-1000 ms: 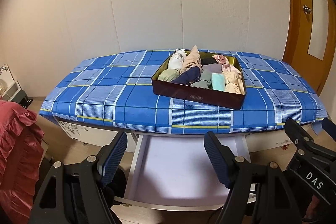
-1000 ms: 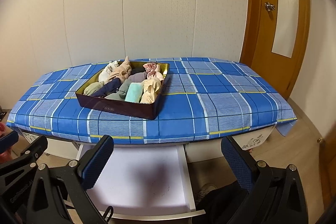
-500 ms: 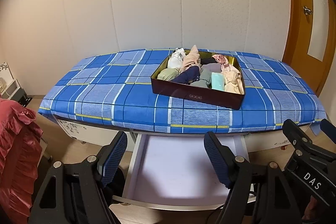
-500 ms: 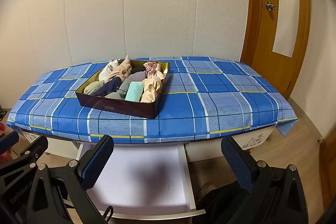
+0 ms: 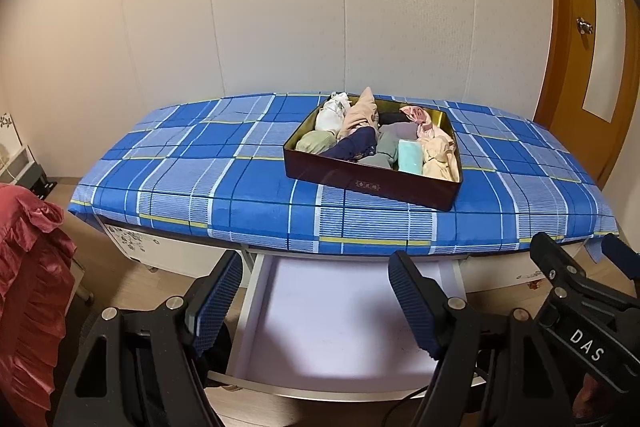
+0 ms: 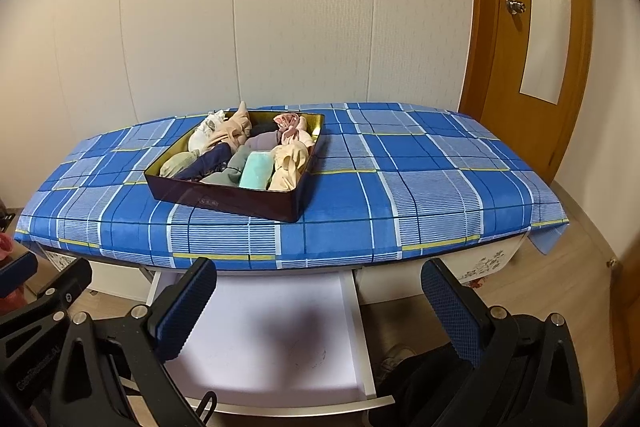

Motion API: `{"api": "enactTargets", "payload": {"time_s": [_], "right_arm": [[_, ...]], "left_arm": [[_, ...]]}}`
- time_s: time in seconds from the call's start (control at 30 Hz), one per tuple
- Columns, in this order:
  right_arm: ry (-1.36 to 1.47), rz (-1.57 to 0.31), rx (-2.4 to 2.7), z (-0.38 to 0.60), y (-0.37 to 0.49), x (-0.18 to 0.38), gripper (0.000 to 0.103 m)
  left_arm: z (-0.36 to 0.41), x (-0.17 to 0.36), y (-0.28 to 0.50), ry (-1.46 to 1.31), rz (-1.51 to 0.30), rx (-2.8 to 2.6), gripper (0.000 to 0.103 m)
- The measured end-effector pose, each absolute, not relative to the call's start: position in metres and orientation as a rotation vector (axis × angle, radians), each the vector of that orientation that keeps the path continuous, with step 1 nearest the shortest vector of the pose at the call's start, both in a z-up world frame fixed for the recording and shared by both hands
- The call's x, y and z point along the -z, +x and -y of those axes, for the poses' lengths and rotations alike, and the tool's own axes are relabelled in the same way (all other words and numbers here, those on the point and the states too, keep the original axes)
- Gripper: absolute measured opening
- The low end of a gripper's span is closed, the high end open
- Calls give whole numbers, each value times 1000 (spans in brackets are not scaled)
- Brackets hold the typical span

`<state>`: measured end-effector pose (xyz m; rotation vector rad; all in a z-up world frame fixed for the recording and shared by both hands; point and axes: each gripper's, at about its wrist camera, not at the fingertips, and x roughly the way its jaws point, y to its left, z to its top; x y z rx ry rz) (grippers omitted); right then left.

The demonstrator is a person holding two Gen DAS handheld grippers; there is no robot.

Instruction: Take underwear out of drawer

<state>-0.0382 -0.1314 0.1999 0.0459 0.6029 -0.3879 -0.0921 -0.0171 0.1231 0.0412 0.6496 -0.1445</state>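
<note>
1. The rolled and folded cloth underwear, in white, beige, olive, navy, grey, mint and pink, filled a dark maroon rectangular box.
2. The box sat near the front edge of the blue plaid cloth-covered tabletop.
3. The white pull-out drawer below stood open, its floor bare.

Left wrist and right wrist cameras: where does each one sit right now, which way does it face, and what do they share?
Left wrist: behind the open left gripper, facing the box of underwear on the blue plaid cloth; right gripper at right edge.
Right wrist: behind the open right gripper, facing the wooden door; left gripper at left edge.
Shared: the pulled-out drawer, box and cloth.
</note>
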Motion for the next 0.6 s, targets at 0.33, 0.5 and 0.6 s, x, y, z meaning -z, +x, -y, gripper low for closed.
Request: {"api": "enactTargets", "payload": {"time_s": [0.33, 0.5, 0.6], "right_arm": [[39, -610, 389, 132, -35, -198, 103], [44, -620, 389, 135, -32, -196, 103], [50, -628, 390, 138, -28, -194, 103]], "left_arm": [[20, -118, -89, 46, -674, 161, 77], [22, -113, -85, 44, -694, 161, 77], [25, -110, -84, 68, -687, 147, 77]]}}
